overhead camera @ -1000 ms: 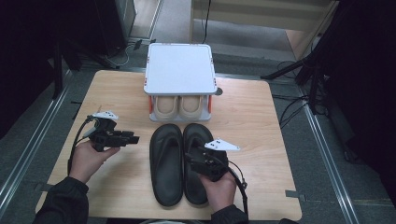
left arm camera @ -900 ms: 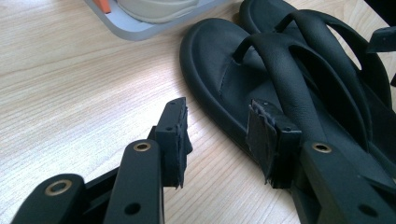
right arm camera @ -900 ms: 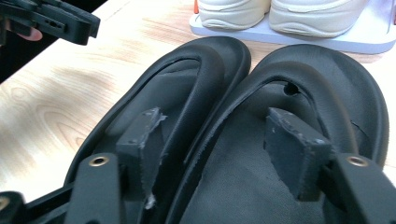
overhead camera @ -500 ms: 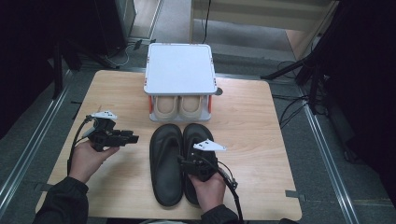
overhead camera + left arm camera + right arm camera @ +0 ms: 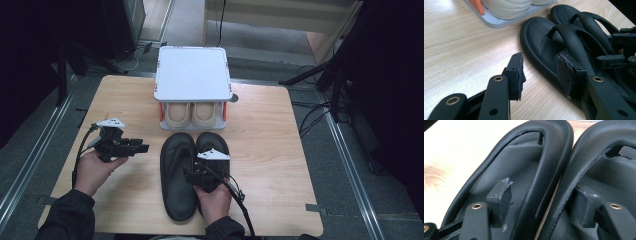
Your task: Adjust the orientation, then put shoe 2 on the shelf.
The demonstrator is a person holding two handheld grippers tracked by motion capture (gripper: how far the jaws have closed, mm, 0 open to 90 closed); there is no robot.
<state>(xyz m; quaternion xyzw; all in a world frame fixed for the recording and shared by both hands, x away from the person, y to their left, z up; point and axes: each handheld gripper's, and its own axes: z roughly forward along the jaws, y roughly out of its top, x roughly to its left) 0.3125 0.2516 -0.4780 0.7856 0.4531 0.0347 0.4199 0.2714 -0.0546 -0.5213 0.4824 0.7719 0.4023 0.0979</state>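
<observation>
Right gripper view showed the right gripper [image 5: 541, 202] spread, one jaw inside each sandal [image 5: 178, 175], just before the rack [image 5: 192, 75]. Light, soft, bendy rubber; best pinched by adjoining side walls. Left gripper [image 5: 142, 148] spread, empty.

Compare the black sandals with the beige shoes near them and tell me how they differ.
The black sandals are open, with thong straps; the beige shoes are closed and rounded. The sandals lie on the bare table; the shoes sit in the rack under its white top. The right gripper is down in the sandals, while nothing touches the shoes. Both pairs lie side by side.
</observation>
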